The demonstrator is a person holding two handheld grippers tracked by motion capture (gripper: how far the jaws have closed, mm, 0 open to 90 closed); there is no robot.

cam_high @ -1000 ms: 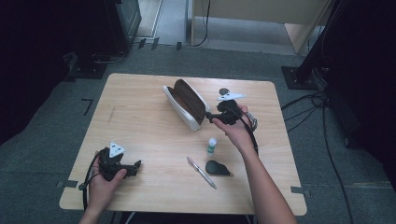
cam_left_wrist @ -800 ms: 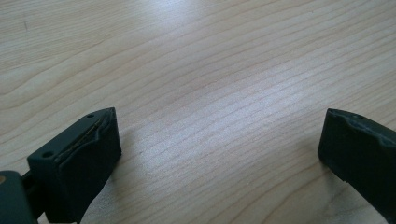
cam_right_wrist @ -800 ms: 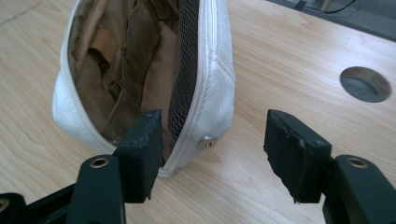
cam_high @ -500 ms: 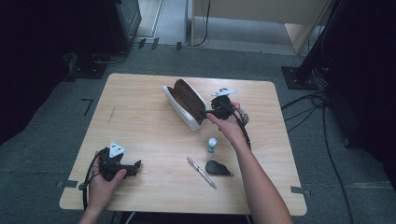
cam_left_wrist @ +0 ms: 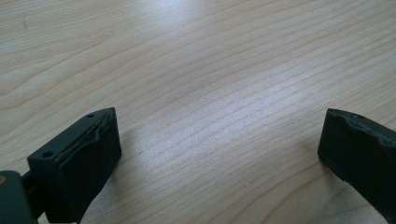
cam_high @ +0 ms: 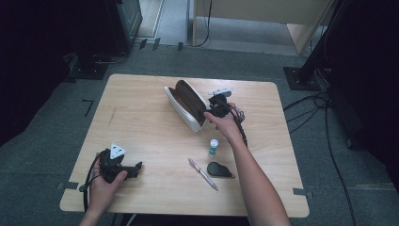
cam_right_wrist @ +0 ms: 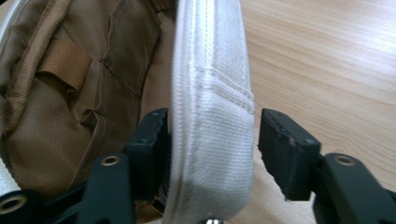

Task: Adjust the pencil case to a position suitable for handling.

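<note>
Around the white pouch (cam_right_wrist: 212,140) wall, right gripper (cam_right_wrist: 212,149) fingers closing, one pad apart; left gripper (cam_left_wrist: 219,154) fingers released over bare table (cam_left_wrist: 210,70).

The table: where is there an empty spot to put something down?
The table has its biggest bare patch on the left half, between the white pouch and the left gripper. The far right edge, right of the right gripper, is bare too. It is crowded near the small bottle, the pen and the black fob.

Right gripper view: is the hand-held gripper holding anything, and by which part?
Not gripped yet: the right hand-held gripper straddles the white fabric side wall of the open brown-lined pouch; one jaw touches inside, the other stands clear outside while closing.
</note>
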